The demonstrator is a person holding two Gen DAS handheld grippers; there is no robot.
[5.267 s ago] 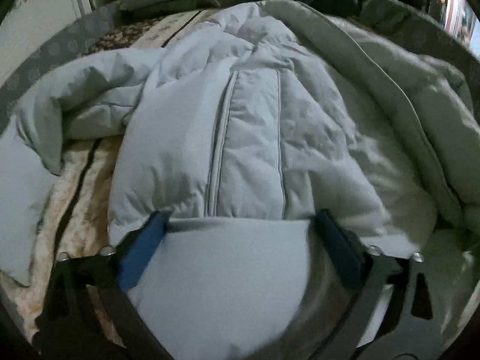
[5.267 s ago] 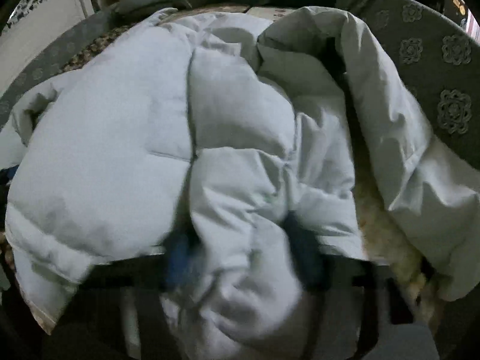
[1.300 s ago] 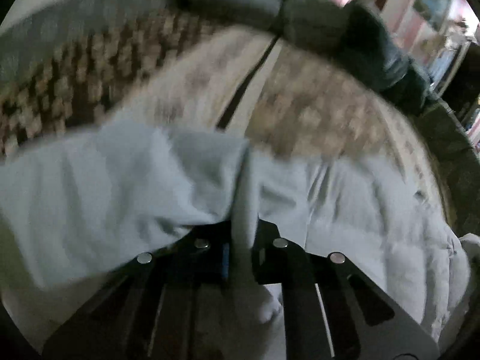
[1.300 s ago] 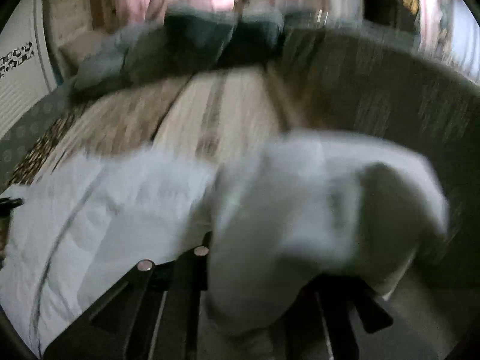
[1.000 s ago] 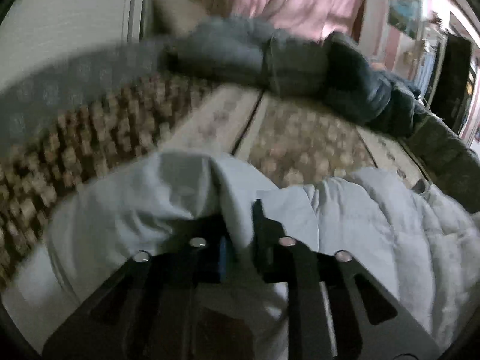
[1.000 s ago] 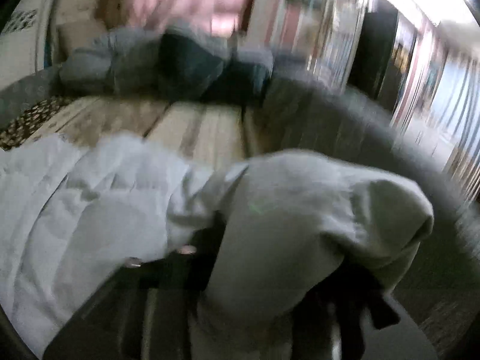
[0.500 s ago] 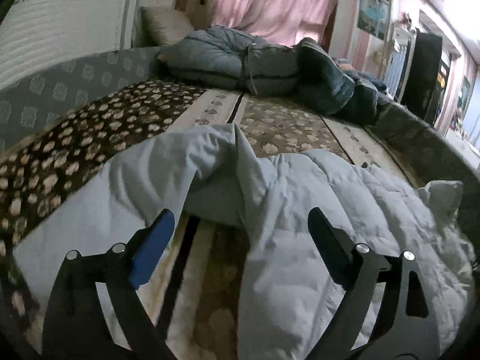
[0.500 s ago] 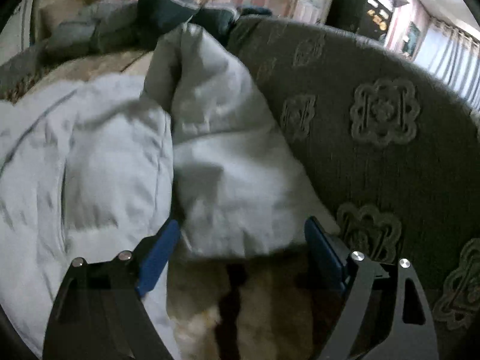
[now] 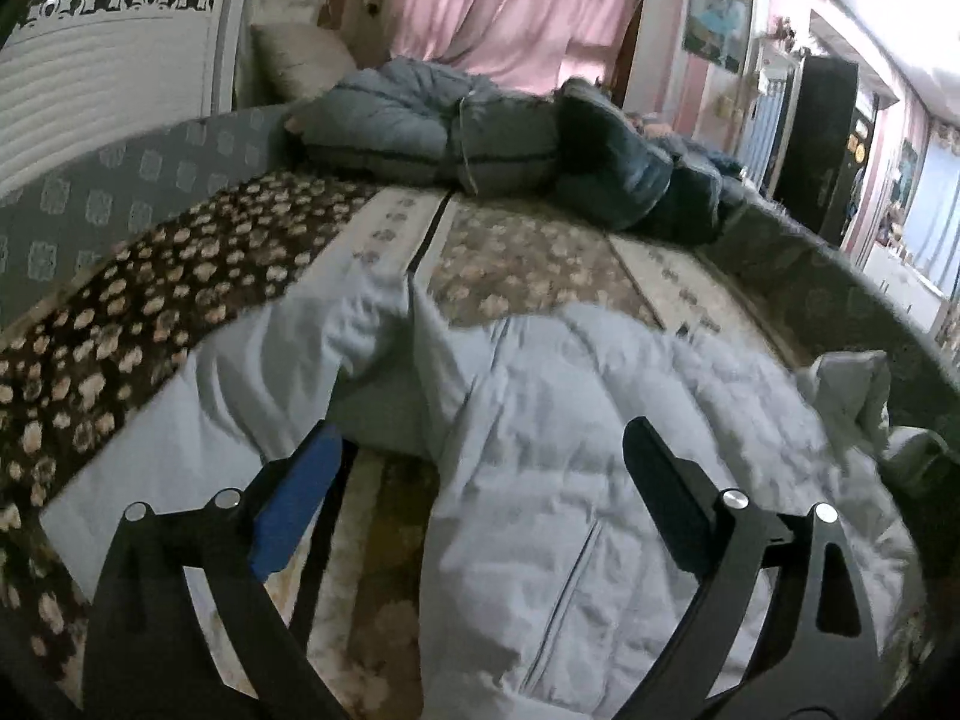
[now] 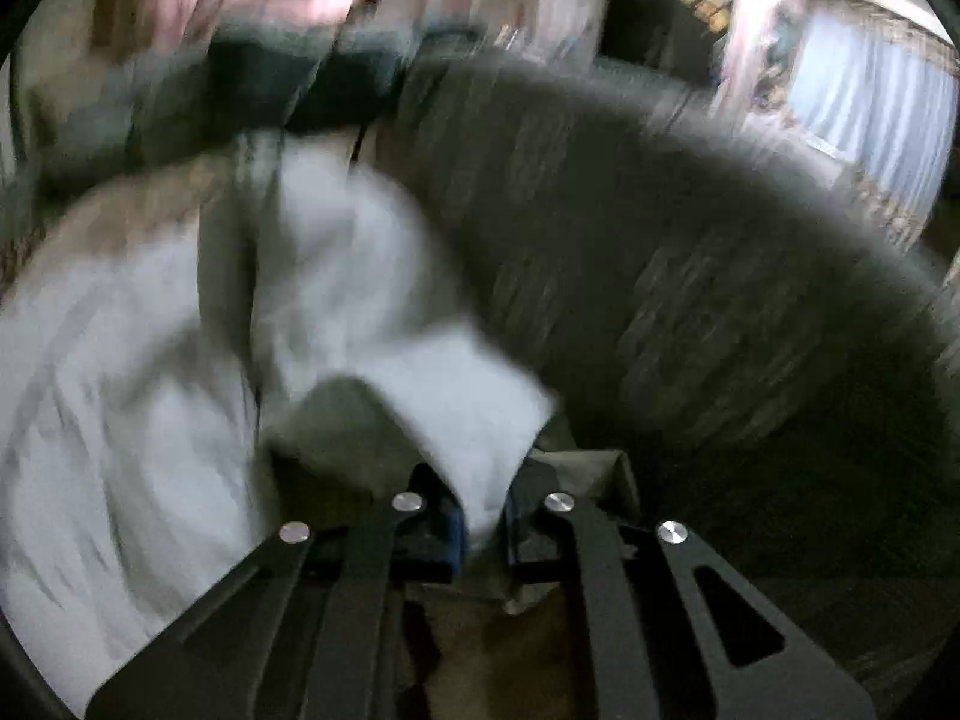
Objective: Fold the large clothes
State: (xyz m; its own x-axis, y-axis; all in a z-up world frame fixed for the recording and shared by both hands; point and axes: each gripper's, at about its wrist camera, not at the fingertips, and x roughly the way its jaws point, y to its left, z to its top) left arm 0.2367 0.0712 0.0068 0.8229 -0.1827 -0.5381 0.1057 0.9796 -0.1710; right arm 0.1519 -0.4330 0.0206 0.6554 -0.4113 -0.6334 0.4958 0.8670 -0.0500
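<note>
A pale puffy coat [image 9: 600, 420] lay spread across the patterned bed [image 9: 528, 252]. The left tool [image 9: 480, 468] hovered wide open above it, holding nothing. The right tool [image 10: 483, 516] had just closed, pinching a coat edge [image 10: 474, 420], probably to fold it inward.

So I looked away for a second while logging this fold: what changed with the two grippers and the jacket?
The left gripper let go of the pale puffer jacket and stands open over it. The right gripper, open half a second ago, has just closed on the jacket's edge. The jacket still lies on the patterned sofa.
</note>
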